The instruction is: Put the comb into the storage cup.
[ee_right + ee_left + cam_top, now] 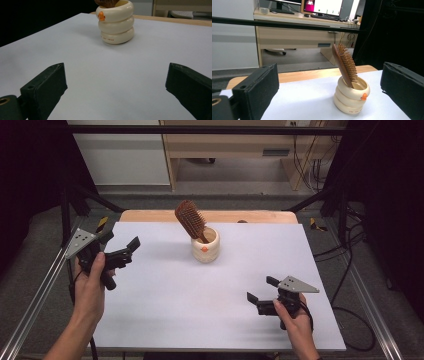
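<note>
A cream ringed cup (205, 245) with a small orange mark stands at the middle back of the white table (165, 305). A brown wooden hairbrush (190, 220) leans in it, bristle head up. In the left gripper view the cup (351, 97) and hairbrush (345, 64) lie ahead between the jaws. The right gripper view has the cup (116, 22) far ahead. My left gripper (120, 241) is held open above the table's left side. My right gripper (261, 289) is open near the front right, with nothing between its jaws.
A wooden strip (150, 215) runs along the table's far edge. Metal rails (35, 300) flank both sides. Beyond stands a desk (294, 35) with monitors, and cables (355, 315) trail on the floor at right.
</note>
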Motion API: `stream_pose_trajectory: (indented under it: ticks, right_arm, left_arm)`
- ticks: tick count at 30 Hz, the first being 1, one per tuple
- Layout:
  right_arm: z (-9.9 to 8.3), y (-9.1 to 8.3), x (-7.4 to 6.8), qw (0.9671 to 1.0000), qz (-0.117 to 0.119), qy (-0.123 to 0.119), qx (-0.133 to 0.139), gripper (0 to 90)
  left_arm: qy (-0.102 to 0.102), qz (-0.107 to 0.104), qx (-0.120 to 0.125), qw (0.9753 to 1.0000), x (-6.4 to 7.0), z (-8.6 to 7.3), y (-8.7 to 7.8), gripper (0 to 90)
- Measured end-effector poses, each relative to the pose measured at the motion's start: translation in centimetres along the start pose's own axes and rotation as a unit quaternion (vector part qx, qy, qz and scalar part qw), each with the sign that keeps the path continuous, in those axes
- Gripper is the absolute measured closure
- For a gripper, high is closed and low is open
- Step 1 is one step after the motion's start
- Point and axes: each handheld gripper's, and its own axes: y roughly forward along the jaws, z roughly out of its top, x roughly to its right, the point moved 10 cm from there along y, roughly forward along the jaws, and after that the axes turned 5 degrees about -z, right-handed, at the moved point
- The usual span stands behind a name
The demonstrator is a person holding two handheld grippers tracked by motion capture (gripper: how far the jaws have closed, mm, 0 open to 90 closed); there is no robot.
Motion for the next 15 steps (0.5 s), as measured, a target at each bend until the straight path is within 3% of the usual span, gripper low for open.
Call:
stream_pose_trajectory:
  ticks: [7,15]
  right_arm:
    - [0.0,-0.2,0.2,1.0,-0.002,-0.002,0.0,3.9]
    - [0.3,-1.1,1.0,0.9998,-0.016,-0.011,0.01,4.4]
  left_arm:
    - [-0.006,0.009,0.007,0.9999,-1.2,-0.2,-1.1,1.9]
    - [0.002,0.02,0.014,0.9997,-2.3,-0.4,-2.9,1.9]
